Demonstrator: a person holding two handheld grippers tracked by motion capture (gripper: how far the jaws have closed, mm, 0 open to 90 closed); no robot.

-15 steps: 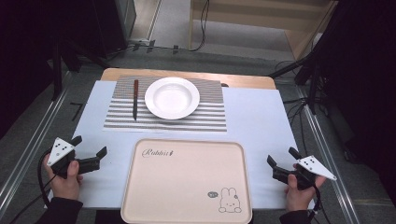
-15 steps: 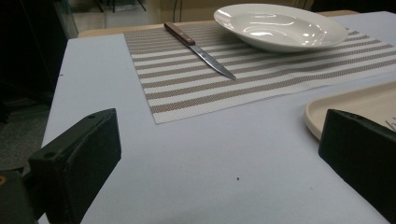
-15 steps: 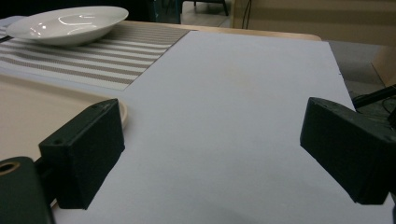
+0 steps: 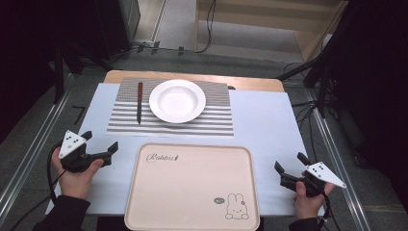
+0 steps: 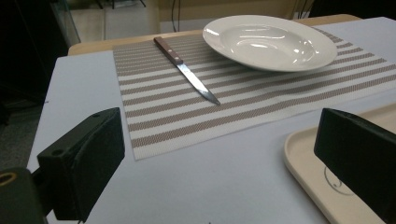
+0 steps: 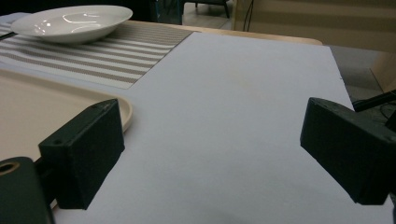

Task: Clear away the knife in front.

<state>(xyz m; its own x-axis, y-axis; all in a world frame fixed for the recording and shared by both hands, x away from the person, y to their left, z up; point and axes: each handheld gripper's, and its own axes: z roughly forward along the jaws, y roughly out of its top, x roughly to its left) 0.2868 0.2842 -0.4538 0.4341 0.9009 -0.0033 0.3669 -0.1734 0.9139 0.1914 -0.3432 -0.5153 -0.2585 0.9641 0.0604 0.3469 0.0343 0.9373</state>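
Left gripper (image 4: 98, 150), jaws spread wide with nothing between them, resting low over the pale bench (image 4: 269, 120) cover just beside the left edge of the tray (image 4: 192, 192). Right gripper (image 4: 288, 174), jaws likewise wide and empty, at the tray's right edge, pointing toward the far side of the bench. Neither touches any item.

In the left gripper view the jaws frame the knife (image 5: 187, 70), which lies flat on the striped placemat (image 5: 261, 98), wooden handle toward the far edge, blade tip toward the gripper. It sits just beside the white plate (image 4: 177, 100), apart from it, on the plate's left. The tray, cream with a rabbit print, lies bare on the near half of the bench.

Judged step: approach to a first pick, most likely knife or plate, for transfer to the tray. For the knife, the left gripper is the nearer. Advance over the mat, turn the jaws across the handle rather than along it, and close on the wooden part, where the section is thickest; the blade is thin and may slip. Keep the lower jaw level with the mat so it does not snag the weave or drag the mat and shift the plate.
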